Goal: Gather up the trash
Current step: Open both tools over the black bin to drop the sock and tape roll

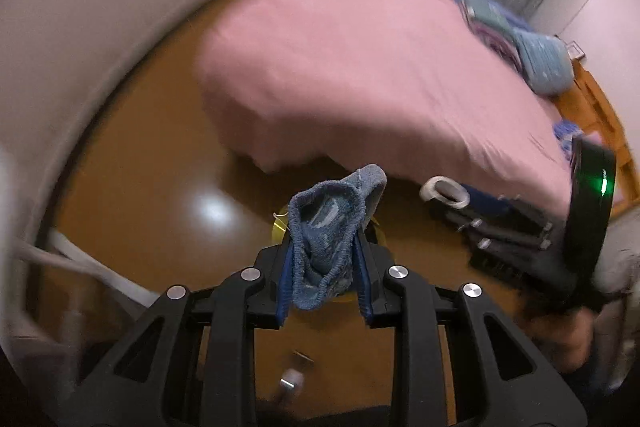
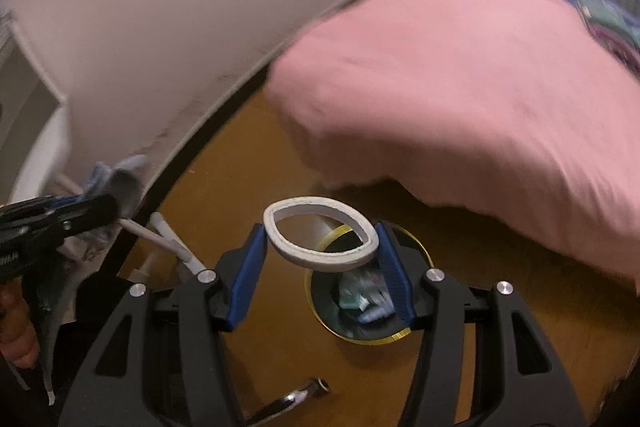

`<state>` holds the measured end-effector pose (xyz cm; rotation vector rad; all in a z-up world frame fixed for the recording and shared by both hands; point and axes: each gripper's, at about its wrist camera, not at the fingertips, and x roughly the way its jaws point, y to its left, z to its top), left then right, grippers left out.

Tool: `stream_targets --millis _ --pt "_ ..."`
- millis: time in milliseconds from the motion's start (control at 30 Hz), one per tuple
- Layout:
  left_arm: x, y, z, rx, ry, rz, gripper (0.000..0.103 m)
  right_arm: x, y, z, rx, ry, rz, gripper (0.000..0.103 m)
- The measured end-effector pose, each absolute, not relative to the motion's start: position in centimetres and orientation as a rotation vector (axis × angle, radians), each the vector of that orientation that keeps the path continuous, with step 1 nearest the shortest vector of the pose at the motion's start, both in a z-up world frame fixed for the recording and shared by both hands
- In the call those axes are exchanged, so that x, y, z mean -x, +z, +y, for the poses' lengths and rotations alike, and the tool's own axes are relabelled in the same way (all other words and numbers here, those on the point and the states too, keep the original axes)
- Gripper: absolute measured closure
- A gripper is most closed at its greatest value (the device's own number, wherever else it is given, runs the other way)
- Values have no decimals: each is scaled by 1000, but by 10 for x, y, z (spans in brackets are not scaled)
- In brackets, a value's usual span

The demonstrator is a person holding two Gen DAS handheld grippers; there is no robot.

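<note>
We see the left gripper point(image 1: 324, 267) clamped on a blue sock point(image 1: 326, 239), held above the wood floor point(image 1: 160, 155) with the bin's yellow rim point(image 1: 278, 227) just behind it. The right gripper point(image 2: 320, 263) pinches a white tape ring point(image 2: 320, 235), squeezed into an oval, over the open bin point(image 2: 320, 303), which has wrappers inside. Pink bed point(image 2: 480, 99) sits close behind the bin. White tubes point(image 2: 176, 243) lean by the wall on the left; a metal piece point(image 2: 296, 397) lies on the floor.

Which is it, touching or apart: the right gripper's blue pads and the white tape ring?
Touching. Right wrist view shows the white tape ring squeezed oval between both blue pads.
</note>
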<state>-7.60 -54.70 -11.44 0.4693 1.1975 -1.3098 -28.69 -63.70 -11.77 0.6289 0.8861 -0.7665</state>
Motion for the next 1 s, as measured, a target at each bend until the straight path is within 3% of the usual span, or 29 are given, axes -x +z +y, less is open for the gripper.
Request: stream_targets --millis 200,533,1000 --pt "111 -180 -624 -601 -1320 1302 78 327 -182 -668 -744 -823 963 48" --pt "133 -253 -649 -656 -1238 1390 78 333 -253 -680 -831 -787 1018 48" --pt "145 -258 -651 -691 -1260 1391 77 340 -264 -684 -849 -765 988 44"
